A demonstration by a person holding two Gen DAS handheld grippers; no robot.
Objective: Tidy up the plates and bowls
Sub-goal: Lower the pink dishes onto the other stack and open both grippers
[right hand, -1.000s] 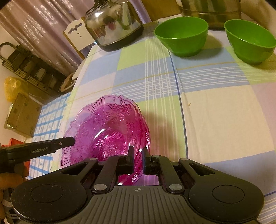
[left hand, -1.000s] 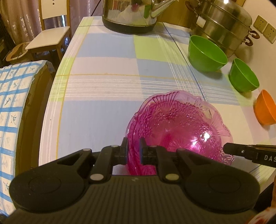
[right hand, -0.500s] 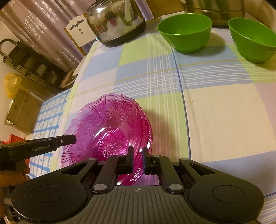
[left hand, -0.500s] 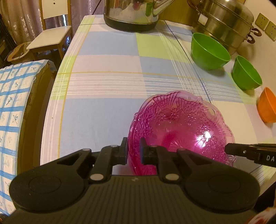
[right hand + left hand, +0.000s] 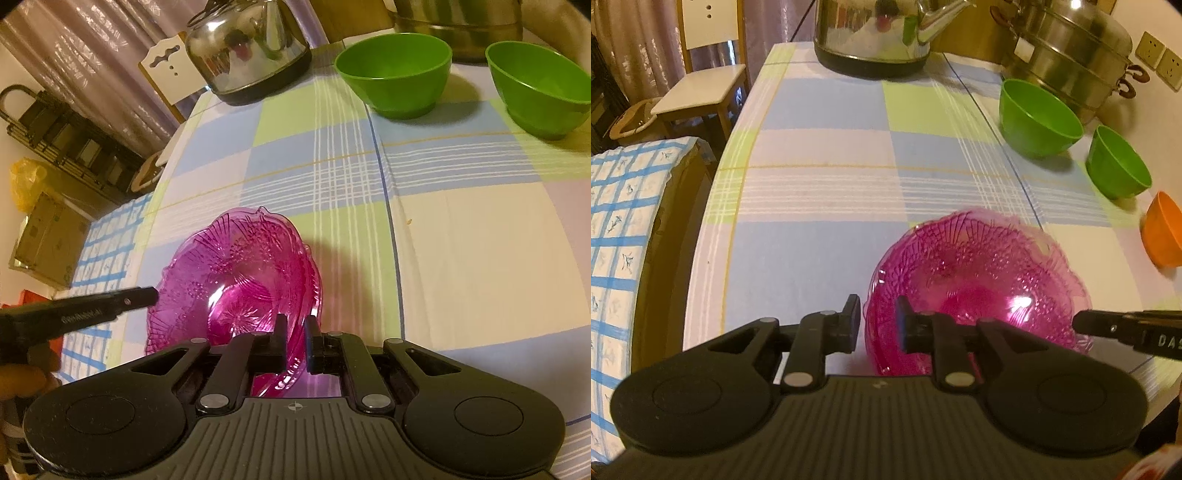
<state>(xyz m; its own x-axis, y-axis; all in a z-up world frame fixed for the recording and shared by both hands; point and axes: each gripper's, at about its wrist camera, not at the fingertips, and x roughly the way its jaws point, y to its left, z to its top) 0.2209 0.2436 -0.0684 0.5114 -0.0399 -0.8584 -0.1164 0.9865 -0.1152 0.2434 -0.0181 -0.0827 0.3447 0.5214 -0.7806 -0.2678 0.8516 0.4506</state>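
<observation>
A pink patterned glass bowl (image 5: 979,280) sits on the checked tablecloth, also in the right wrist view (image 5: 236,280). My left gripper (image 5: 877,323) is open, its fingers straddling the bowl's near-left rim without pinching it. My right gripper (image 5: 295,338) is shut on the bowl's right rim; it also shows in the left wrist view (image 5: 1082,325). A large green bowl (image 5: 1039,118), a smaller green bowl (image 5: 1117,166) and an orange bowl (image 5: 1163,230) stand along the right side.
A steel kettle (image 5: 875,33) and a steel steamer pot (image 5: 1067,55) stand at the table's far end. A white chair (image 5: 701,85) and a blue-checked cloth (image 5: 617,229) lie off the table's left edge (image 5: 713,229).
My left gripper has opened from the pink bowl's rim; it was shut on it before. The right gripper keeps its grip. Both views have shifted slightly.
</observation>
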